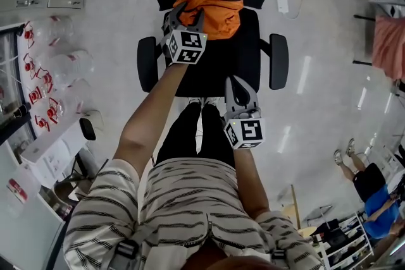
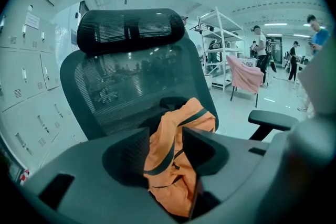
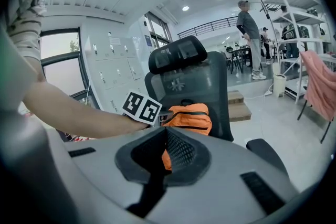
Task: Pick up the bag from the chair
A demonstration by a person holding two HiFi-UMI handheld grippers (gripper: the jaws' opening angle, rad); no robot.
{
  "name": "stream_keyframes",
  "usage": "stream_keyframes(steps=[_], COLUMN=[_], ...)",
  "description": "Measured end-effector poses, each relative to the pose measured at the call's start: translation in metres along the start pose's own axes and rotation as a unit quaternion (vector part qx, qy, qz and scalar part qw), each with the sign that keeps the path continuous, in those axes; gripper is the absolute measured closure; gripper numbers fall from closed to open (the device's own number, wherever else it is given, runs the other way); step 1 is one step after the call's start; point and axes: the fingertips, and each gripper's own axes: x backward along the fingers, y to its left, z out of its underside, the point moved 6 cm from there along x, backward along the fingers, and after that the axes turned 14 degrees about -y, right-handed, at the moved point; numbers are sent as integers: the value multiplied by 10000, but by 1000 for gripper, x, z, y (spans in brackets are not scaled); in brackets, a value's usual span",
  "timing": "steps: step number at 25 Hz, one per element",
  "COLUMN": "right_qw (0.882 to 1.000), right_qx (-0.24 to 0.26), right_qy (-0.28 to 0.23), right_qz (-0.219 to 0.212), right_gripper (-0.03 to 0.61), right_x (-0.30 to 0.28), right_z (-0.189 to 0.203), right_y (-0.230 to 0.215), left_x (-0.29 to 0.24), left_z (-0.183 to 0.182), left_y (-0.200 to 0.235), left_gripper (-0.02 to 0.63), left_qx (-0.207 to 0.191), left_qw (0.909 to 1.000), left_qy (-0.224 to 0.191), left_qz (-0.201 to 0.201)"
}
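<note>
At the far left of the head view, clear containers with red marks (image 1: 54,66) stand on a shelf unit beside the pale floor. The left gripper (image 1: 188,14) is held out over the left part of the chair (image 1: 215,69), beyond the left armrest (image 1: 147,63), with its marker cube facing up. In the left gripper view, the left gripper (image 2: 165,136) has its jaws set wide, and part of the orange bag (image 2: 197,115) shows in the gap between them; the pads do not press on the fabric. The bag (image 1: 215,6) lies crumpled at the far side of the seat, against the mesh backrest (image 2: 131,86), with a dark strap across it. The right gripper (image 1: 234,82) is nearer the person, at the near right edge of the seat and well apart from the bag. In the right gripper view, the right gripper (image 3: 165,131) has its jaws closed together with nothing between them, and the bag (image 3: 191,115) lies beyond the tips. A pink cloth (image 1: 389,44) hangs at the far right.
</note>
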Motion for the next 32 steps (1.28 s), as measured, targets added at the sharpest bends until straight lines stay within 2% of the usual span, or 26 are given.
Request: stream_keyframes(steps=[8, 22, 28, 32], right_qw=[10000, 9999, 9999, 9998], right_qx=[-21, -46, -58, -81], right_qy=[32, 79, 75, 97], right_qz=[69, 129, 142, 147], right_gripper=[569, 569, 569, 569], right_x=[1, 1, 1, 2], right_z=[3, 5, 5, 7], right_y=[-3, -5, -5, -2], left_x=[-16, -35, -36, -33], left_z=[7, 24, 29, 33], left_y=[7, 6, 3, 2], left_gripper=[411, 416, 465, 554], left_qx=[-105, -61, 39, 199], left_qw=[9998, 9974, 9967, 9960], left_qy=[147, 715, 793, 861], left_qz=[89, 90, 163, 165])
